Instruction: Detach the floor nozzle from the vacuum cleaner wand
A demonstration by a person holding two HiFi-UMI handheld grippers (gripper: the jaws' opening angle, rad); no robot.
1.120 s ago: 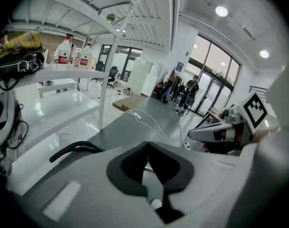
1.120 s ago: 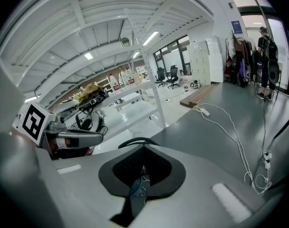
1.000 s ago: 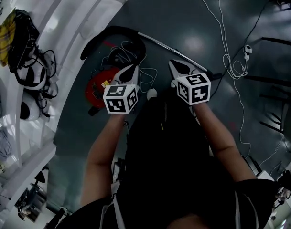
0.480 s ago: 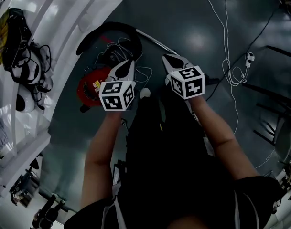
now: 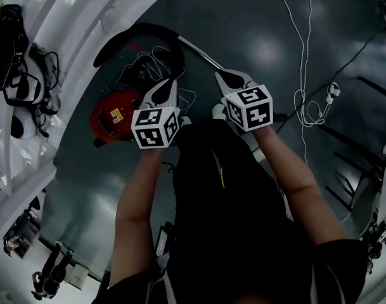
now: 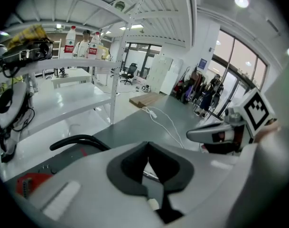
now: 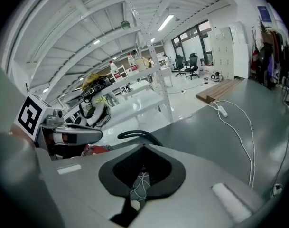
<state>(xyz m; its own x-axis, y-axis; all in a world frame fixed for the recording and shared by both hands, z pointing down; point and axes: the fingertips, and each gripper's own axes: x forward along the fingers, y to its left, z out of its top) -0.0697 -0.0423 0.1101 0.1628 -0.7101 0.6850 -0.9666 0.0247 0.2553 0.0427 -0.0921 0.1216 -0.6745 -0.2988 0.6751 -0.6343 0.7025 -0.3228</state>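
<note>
In the head view a red canister vacuum [image 5: 111,114] lies on the dark floor. Its black hose [image 5: 142,31] arcs over it and joins a silver wand [image 5: 202,54]. The wand runs down to the right and goes out of sight behind my right gripper [image 5: 227,76], so I cannot make out the floor nozzle. My left gripper [image 5: 171,85] hangs over the vacuum's right side. Both grippers are shut, hold nothing and point down at the floor. The left gripper view shows the hose [image 6: 78,141] ahead and the wand [image 6: 152,176] below the closed jaws.
White shelving [image 5: 66,30] with headsets [image 5: 15,81] lines the left. A white cable [image 5: 303,75] with a power strip runs down the floor at the right. Dark chair legs [image 5: 364,144] stand further right. A coil of white cord [image 7: 142,182] lies beside the vacuum.
Both shut grippers have moved forward and down together towards the vacuum and wand. The view has swung, so the vacuum and shelving sit further left.
</note>
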